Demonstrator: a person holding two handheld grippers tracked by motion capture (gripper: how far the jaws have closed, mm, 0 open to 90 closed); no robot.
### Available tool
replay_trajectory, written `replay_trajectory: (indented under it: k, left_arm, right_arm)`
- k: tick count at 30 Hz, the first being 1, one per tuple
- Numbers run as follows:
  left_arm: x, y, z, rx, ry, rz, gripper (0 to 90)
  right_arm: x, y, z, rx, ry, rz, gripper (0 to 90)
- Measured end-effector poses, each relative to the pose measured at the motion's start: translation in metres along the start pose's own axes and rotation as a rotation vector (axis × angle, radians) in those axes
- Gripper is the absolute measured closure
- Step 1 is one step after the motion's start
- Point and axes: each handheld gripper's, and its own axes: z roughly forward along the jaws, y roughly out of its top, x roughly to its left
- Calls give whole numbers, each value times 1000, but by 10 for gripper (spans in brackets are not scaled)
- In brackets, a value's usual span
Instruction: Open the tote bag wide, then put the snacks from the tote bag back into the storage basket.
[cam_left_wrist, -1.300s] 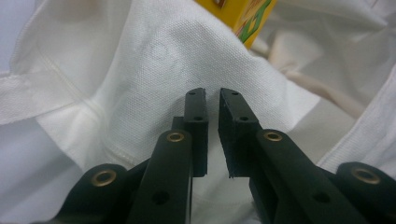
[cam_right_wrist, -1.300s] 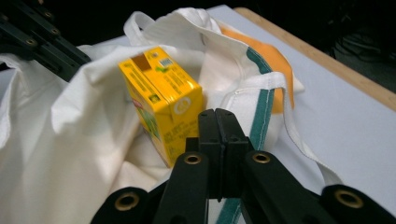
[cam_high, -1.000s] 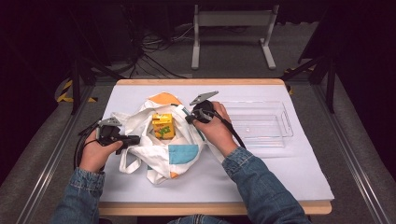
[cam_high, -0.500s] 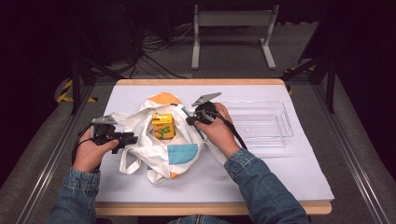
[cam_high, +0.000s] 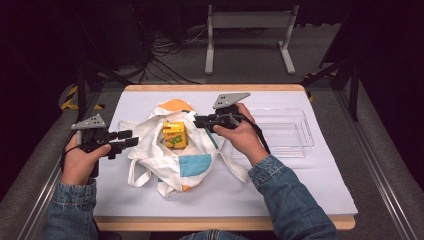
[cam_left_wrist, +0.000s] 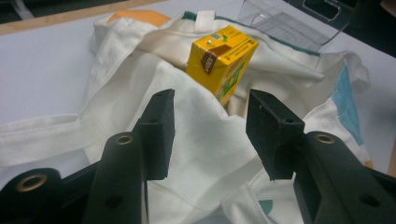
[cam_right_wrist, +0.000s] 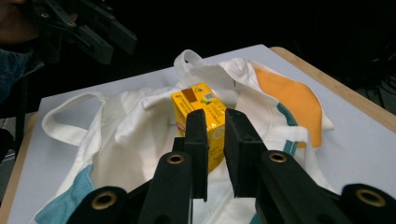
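Now both grippers hang off a white tote bag (cam_high: 165, 150) with a yellow carton (cam_high: 174, 135) inside.

Left gripper (cam_high: 129, 142), at the bag's left edge, has just been opening: jaws apart, nothing between them. Right gripper (cam_high: 197, 121) (near the bag's far right rim) has just parted its jaws to a narrow gap, gripping nothing. Carton stands in the bag's mouth on the bench (cam_high: 280, 195), beside a clear tray (cam_high: 300, 131).
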Motion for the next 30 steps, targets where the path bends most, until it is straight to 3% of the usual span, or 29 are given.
replay_trajectory:
  k: [4,7,12,18,26,30]
  left_arm:
    - [-1,3,-1,-13,-8,9,514]
    - [-4,6,-2,-17,-13,18,516]
    - [-8,9,-5,-27,-15,35,504]
    - [-8,10,-5,-39,-9,29,486]
    - [-11,12,-10,-57,-1,32,482]
    - [-9,13,-10,-63,0,37,477]
  right_arm:
    - [-2,2,-1,-14,24,4,729]
    - [-5,4,2,-10,78,9,648]
    - [-8,8,6,7,129,-17,552]
    - [-13,16,8,-16,146,-16,445]
    - [-22,21,23,0,167,20,319]
    - [-24,21,33,18,163,14,278]
